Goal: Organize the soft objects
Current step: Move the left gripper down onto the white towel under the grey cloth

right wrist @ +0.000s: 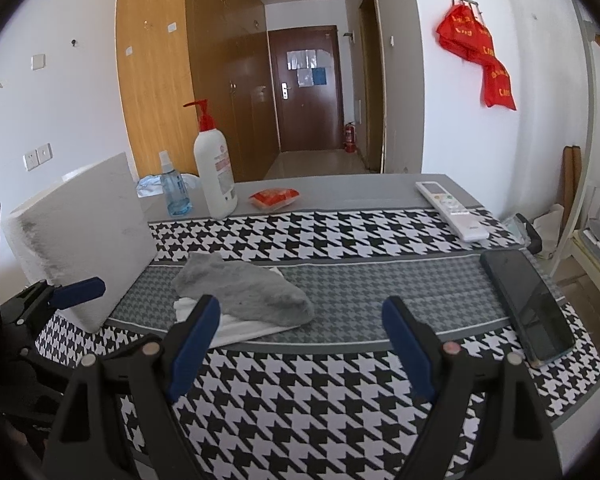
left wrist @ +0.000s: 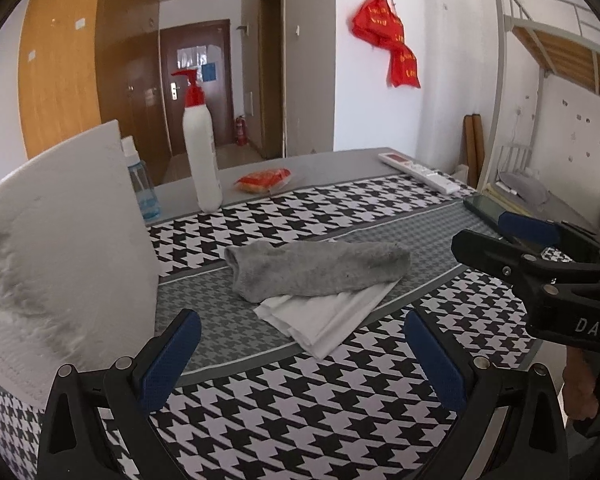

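Observation:
A grey sock lies on top of a folded white cloth in the middle of the houndstooth tablecloth. My left gripper hovers just in front of them, open, with nothing between its blue pads. My right gripper is open too and empty, slightly right of the sock; from the left wrist view its fingers show at the right edge. One left finger appears at the left of the right wrist view.
A white foam box stands left of the sock. At the back are a pump bottle, a blue spray bottle, a red snack packet and a remote. A phone lies at right.

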`<state>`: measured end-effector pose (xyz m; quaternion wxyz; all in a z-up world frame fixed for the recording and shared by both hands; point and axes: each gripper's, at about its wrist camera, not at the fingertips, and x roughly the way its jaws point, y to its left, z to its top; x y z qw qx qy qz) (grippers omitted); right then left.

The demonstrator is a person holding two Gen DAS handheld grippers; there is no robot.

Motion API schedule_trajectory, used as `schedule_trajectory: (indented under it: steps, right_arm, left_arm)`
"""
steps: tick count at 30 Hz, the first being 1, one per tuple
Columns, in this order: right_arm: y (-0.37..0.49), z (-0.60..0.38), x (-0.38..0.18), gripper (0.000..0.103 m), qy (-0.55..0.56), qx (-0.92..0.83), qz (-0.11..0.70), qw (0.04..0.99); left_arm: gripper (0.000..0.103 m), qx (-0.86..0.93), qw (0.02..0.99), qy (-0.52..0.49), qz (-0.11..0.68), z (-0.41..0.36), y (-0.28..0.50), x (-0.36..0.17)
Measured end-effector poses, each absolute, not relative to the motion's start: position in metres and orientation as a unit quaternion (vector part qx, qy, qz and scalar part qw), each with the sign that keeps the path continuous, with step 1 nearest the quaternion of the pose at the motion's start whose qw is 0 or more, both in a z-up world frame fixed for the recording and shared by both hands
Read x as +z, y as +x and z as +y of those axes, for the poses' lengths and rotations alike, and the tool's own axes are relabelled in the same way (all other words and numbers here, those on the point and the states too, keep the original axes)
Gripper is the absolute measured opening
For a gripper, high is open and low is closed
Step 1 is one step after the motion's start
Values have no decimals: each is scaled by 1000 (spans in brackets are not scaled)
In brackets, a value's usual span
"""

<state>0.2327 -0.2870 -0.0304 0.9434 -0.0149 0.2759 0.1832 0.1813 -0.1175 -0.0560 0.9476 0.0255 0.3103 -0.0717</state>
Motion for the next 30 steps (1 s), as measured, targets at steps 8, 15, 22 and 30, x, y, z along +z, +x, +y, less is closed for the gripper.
schedule_trajectory:
  steps: [8,15,22,30]
  right_arm:
    - [241,-286,-33,86,-22,191,283,940]
    - [249,-287,-35,86,-24,191,289,938]
    - [255,-283,-38,86,-34,196,299,933]
    - [266,-278,-43,86,-46,201,320,925]
  left_arm:
    - [102,-83,939,33,331,-124,195,-61]
    - [94,-91,932,35,350,-125,208,-65]
    - [83,-95,923,28,371,-123,220,-72]
    - [72,-107,911,40,395,-130,229,-80]
